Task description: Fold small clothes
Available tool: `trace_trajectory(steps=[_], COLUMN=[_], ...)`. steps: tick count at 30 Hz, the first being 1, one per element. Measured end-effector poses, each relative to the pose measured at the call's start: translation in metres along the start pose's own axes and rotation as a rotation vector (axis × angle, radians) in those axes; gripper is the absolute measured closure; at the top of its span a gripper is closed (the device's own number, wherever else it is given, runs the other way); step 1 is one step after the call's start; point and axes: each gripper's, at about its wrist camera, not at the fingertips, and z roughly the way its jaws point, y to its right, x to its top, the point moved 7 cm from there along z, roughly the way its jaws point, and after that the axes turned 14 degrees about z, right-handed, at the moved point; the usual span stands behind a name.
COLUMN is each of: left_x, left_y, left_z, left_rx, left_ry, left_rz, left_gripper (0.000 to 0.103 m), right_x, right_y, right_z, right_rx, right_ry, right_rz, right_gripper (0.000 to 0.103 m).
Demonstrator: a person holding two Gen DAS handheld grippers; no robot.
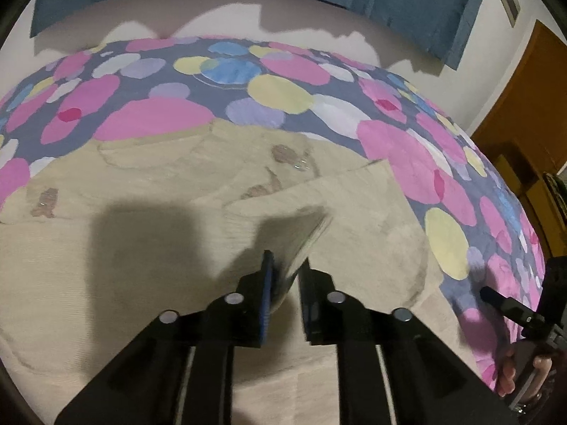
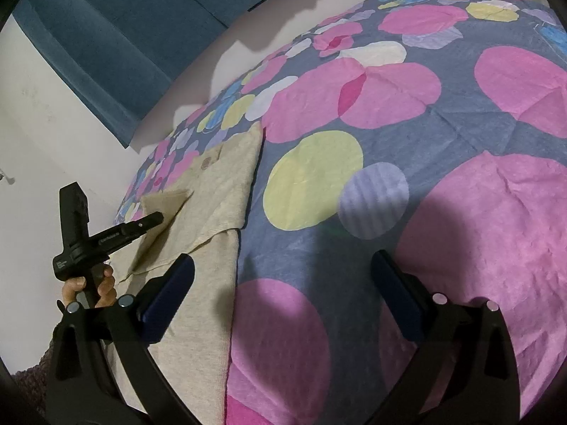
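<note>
- One beige garment [image 1: 149,233] is spread flat on a bed, on top of a bedspread [image 1: 276,92] printed with pink, yellow, blue and lilac circles.
- A folded flap [image 1: 319,198] of the garment is seen just ahead of the left gripper [image 1: 285,269]. A blurred edge of that cloth is caught between the two fingers, which stand a little apart. No firm squeeze on the cloth can be made out.
- The right gripper [image 2: 283,265] is held over the bare bedspread, just to the right of the garment's edge [image 2: 226,283]. Its fingers are spread wide and nothing is between them.
- Two grippers are counted, one garment and one bedspread. Three brownish marks [image 1: 283,152] are seen on the garment; what they are cannot be told.
- In the left wrist view the whole width of the garment is shown, with a wooden door [image 1: 524,99] at the right and the tip of the right gripper at the right edge.
- In the right wrist view only the garment's right side is shown. The left gripper [image 2: 156,217] is seen from the side there, with a hand [image 2: 95,283] wrapped around its handle and its tip down on the flap.
- A blue curtain [image 2: 106,42] is seen in both views.
</note>
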Motion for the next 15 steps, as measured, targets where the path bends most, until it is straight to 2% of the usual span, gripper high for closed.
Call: trace_trajectory(steps=[2,8,10,15], left_x=[0.001,-0.006,-0.015,-0.06], left_y=[0.007,0.013,0.002,-0.05], left_z=[0.0,-0.025,-0.039,-0.08], left_rx=[-0.024,-0.047,-0.016,0.072], left_ry=[0.002,0.026,0.032,0.026], left_rz=[0.004,0.031,0.037,0.004], left_gripper=[0.082,0.064,0.06,0.059], right_x=[0.0,0.0,0.001,0.004], right_y=[0.0,0.0,-0.002,-0.013], right_z=[0.0,0.0,0.0,-0.006], right_rx=[0.0,0.002,0.0,-0.037], right_ry=[0.0,0.003,0.005,0.02], right_rz=[0.0,-0.001,-0.004,0.012], right_gripper=[0.003,0.003,0.003,0.003])
